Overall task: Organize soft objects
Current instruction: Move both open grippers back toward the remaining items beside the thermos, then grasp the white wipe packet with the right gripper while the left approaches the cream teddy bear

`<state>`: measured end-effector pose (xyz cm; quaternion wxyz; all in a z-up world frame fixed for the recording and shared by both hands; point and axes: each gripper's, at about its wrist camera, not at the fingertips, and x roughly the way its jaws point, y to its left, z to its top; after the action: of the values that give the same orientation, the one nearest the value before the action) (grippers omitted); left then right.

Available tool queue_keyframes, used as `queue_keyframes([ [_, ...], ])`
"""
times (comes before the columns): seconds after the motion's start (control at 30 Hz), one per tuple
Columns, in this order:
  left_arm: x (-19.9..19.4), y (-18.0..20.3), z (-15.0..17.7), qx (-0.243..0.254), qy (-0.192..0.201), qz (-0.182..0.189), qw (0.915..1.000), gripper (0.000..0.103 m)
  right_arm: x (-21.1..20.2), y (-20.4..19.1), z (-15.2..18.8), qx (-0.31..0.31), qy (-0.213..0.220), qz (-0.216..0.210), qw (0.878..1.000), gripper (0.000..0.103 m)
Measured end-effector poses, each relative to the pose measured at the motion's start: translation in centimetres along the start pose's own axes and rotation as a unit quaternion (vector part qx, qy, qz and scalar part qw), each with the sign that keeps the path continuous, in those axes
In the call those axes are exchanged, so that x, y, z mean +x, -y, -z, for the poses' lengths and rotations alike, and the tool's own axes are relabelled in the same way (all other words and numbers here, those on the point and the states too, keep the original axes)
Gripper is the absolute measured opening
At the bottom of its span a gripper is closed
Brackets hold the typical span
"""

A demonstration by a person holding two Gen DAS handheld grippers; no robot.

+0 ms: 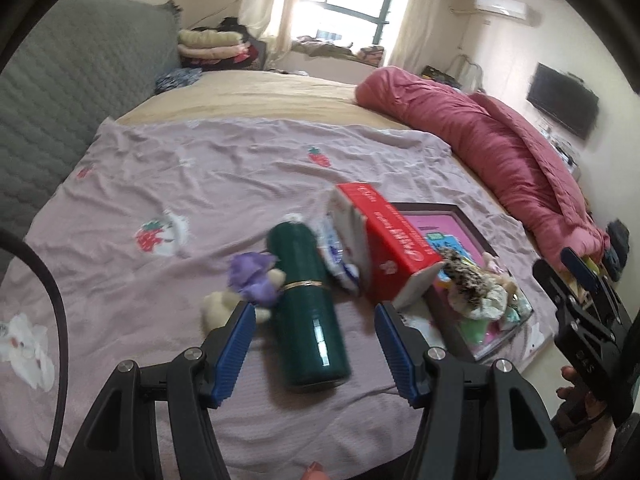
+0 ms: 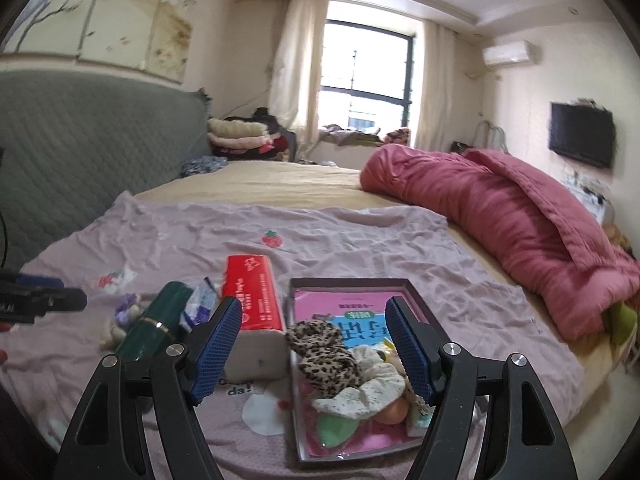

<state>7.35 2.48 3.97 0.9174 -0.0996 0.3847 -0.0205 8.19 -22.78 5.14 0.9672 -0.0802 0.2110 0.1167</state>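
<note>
Nearest: left gripper [image 1: 316, 334] spread wide, nothing pinched, hovering over a dark green flask [image 1: 306, 304] lying on the pink strawberry-print blanket [image 1: 200, 168]. Right gripper [image 2: 314, 342] also spread, empty, above the shallow box tray [image 2: 416, 292]. In the tray: leopard-print scrunchie [image 2: 320, 348], crumpled and fuzzy, touching a cream spotted scrunchie [image 2: 368, 388]. Left of the flask, a small plush toy in purple [image 1: 250, 284]. Between flask and tray, a red tissue box [image 2: 250, 292]. Farther: rolled red quilt [image 2: 500, 224].
</note>
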Motion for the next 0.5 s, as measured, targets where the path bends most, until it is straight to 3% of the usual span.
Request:
queue_keyframes([
  [0.3, 1.3, -5.2, 1.1, -0.056, -0.015, -0.017, 0.9982, 0.062, 1.9, -5.3, 0.3, -0.106, -0.021, -0.054, 0.993, 0.075],
  [0.5, 3.0, -6.7, 1.7, -0.068, -0.029, -0.015, 0.9972, 0.062, 4.1, -7.9, 0.3, -0.152, -0.043, -0.081, 0.984, 0.075],
])
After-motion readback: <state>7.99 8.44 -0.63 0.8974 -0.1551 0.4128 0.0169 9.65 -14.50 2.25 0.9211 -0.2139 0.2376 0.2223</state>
